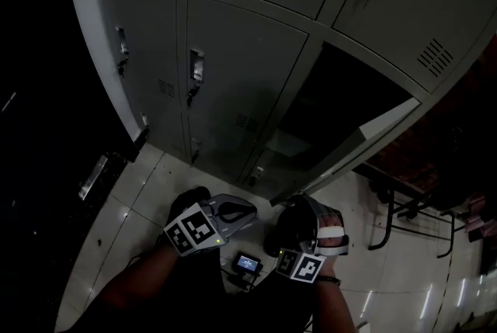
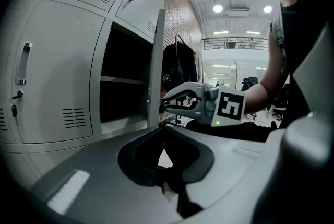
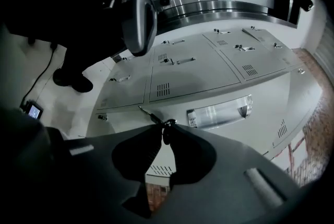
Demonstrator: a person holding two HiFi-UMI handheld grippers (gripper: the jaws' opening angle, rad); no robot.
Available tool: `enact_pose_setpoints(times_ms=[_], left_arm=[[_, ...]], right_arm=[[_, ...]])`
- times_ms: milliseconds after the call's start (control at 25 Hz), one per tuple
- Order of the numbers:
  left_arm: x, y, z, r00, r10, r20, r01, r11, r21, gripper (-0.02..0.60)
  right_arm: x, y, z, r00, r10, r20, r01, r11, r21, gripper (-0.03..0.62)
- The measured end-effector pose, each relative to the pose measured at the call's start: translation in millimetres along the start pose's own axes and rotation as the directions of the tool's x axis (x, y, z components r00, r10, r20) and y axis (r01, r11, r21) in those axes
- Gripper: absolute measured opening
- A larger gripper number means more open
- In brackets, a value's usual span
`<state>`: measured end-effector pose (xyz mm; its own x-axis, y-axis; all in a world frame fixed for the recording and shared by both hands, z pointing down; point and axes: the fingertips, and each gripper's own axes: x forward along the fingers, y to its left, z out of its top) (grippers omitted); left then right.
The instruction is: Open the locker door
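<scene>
The grey locker door point(image 1: 386, 123) stands swung out from its dark open compartment point(image 1: 342, 91). In the left gripper view the door point(image 2: 156, 61) shows edge-on beside the compartment point(image 2: 122, 87). My right gripper point(image 1: 289, 204) is at the door's free edge. Its jaws point(image 3: 163, 125) are shut on a small key point(image 3: 168, 124) in the lock, beside the shiny handle point(image 3: 219, 112). The left gripper view also shows the right gripper point(image 2: 162, 106) pinching at that edge. My left gripper point(image 1: 250, 209) hangs low in front of the lockers, shut point(image 2: 163, 131) with nothing in it.
Closed lockers with handles point(image 1: 196, 67) fill the wall to the left of and above the open one. A small device with a lit screen point(image 1: 248, 263) lies on the tiled floor between my arms. Black metal furniture legs point(image 1: 396, 207) stand to the right. A dark bag point(image 2: 180, 63) hangs beyond the door.
</scene>
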<state>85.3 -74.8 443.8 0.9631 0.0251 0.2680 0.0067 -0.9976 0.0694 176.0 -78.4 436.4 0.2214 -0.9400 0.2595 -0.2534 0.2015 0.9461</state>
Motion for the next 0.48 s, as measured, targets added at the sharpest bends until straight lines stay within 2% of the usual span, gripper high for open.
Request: enact_pose_setpoints(times_ms=[480], left_arm=[[0.0,1.4,-4.9,1.000,0.009,-0.018,-0.009,1.000,0.004,0.012]], right_arm=[[-55.5,6.8,-57.4,1.000,-0.027,-0.013,0.027,1.000,-0.016,0.041]])
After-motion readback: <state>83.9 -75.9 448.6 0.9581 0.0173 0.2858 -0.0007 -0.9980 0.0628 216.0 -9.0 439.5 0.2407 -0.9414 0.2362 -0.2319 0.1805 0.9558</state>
